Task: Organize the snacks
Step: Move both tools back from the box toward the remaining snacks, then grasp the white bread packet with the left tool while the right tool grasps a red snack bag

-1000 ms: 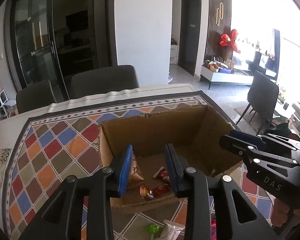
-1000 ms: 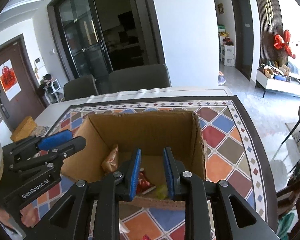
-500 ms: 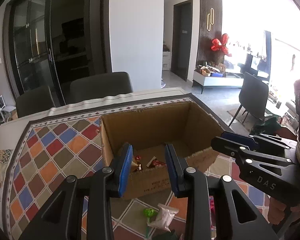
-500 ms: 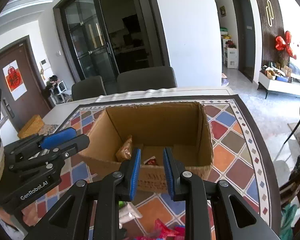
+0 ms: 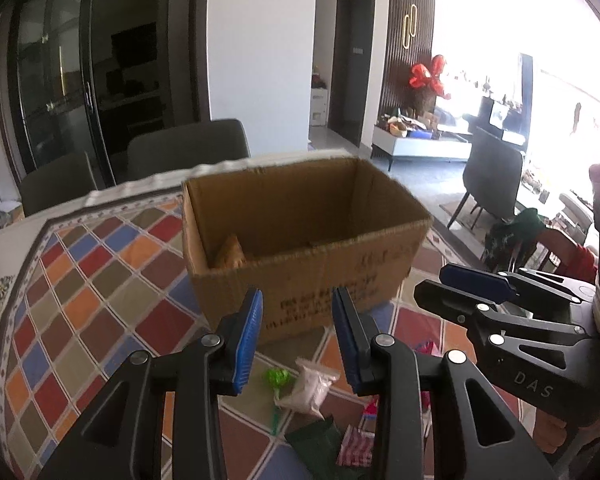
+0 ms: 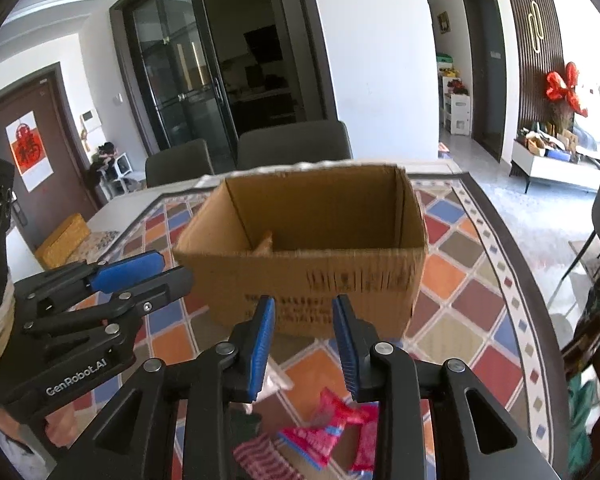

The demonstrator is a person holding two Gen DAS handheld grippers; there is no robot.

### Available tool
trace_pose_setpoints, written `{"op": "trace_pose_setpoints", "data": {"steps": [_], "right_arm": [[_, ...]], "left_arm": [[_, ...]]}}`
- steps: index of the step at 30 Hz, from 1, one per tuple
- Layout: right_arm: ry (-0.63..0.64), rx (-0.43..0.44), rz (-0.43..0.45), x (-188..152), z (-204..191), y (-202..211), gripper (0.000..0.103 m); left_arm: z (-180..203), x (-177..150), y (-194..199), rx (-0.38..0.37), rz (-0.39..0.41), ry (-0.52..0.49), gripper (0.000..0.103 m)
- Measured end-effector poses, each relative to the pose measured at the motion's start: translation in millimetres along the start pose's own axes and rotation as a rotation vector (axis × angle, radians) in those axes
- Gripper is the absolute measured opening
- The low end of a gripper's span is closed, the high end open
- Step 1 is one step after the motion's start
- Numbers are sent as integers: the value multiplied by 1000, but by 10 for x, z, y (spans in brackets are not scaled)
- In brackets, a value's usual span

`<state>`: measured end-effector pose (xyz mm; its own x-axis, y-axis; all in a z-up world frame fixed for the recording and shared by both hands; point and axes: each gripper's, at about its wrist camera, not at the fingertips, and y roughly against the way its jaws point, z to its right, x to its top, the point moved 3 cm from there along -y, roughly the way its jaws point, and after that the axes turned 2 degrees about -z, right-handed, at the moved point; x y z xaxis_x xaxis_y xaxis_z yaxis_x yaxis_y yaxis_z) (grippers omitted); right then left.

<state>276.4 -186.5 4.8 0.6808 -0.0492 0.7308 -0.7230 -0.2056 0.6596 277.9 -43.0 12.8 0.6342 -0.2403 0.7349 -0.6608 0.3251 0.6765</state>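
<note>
Both grippers empty & parted a bit. Left gripper [image 5: 297, 336] has nothing btwn its blue pads. Right gripper [image 6: 303, 340] has just been opening, nothing btwn its pads either. Both sit on the near side of the box [image 5: 300, 236], angled down toward the loose snacks on the cloth [image 5: 100, 280].

Step in hand, I'd guess: pick the next snack. To do it well, w/ the left gripper go for the white pack [image 5: 310, 386], which lies free just beside the green candy [image 5: 277, 378]; spread wider first, come down so the pads straddle its narrow width, not its length, & don't pinch the candy along w/ it. The right gripper has the red pack [image 6: 328, 424] right under it; same idea, grab across the short side, clear of the striped pack [image 6: 260, 456] next to it.

White pack's long axis runs from near-left up toward far-right, top end pointing at the box's near wall. Red pack looks crumpled, long axis roughly left-right; can't tell which end is its top. Box stands upright, mouth up, long side facing the grippers; a tan bag [image 5: 230, 252] leans at its left wall
</note>
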Motion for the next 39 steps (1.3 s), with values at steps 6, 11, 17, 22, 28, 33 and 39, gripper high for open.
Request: {"op": "trace_pose_setpoints", "data": {"steps": [6,11,17,22,28,33,39], "right_arm": [[-29,-4,-59,-208,42,-69,35],[-44,-6,-101,-402,37,-148,36],[-48,-25,-148,-578,20,-250,41],[-50,-57,-179,-697,30,-324,42],[-73,-68,-221,-818,58,-427,42],[-108,-58,-242,-882,86,-490,42],[-143,-50,-287,-965,118,-610,42]], "left_arm": [[41,-180,-61,-24,-31,-22,39],[62,-315,-116,-40,-51,-62,42],[51,-493,-246,-44,-97,-124,43],[37,-607,-371,-79,-127,-175,43],[85,-698,-516,-114,-165,-230,43],[104,-729,-641,-132,-203,-249,43],[104,-765,-820,-161,-261,-232,43]]}}
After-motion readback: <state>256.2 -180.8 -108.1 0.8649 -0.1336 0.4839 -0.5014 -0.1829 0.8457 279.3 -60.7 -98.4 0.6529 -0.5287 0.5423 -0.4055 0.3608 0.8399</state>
